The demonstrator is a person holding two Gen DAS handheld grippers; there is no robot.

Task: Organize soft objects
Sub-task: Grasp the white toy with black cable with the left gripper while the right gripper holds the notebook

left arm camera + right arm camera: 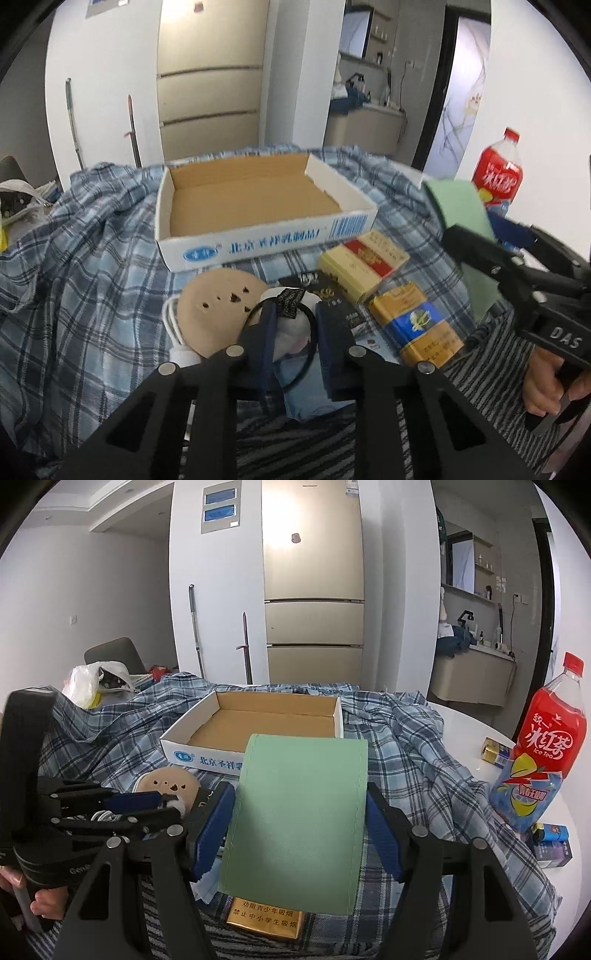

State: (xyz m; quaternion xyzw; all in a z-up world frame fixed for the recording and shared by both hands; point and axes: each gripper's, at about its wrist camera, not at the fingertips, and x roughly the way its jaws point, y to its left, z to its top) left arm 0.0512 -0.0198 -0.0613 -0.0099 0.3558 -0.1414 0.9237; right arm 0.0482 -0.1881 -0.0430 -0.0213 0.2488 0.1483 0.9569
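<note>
An empty open cardboard box (258, 205) (266, 720) sits on a blue plaid cloth (92, 240). My left gripper (293, 325) is closed around a white soft toy (291, 325) wearing a black hair tie with a bow (290, 301), low over the cloth in front of the box. My right gripper (301, 819) is shut on a green flat soft pad (299, 816), held above the cloth near the box's front; the pad also shows in the left wrist view (461, 210). The left gripper appears in the right wrist view (147, 805).
A tan perforated disc (218, 314) and a white cable (171, 325) lie left of the toy. Cigarette packs (364, 260) (415, 325) lie right of it. A red ice tea bottle (539, 753) and small boxes (550, 843) stand on the white table at right.
</note>
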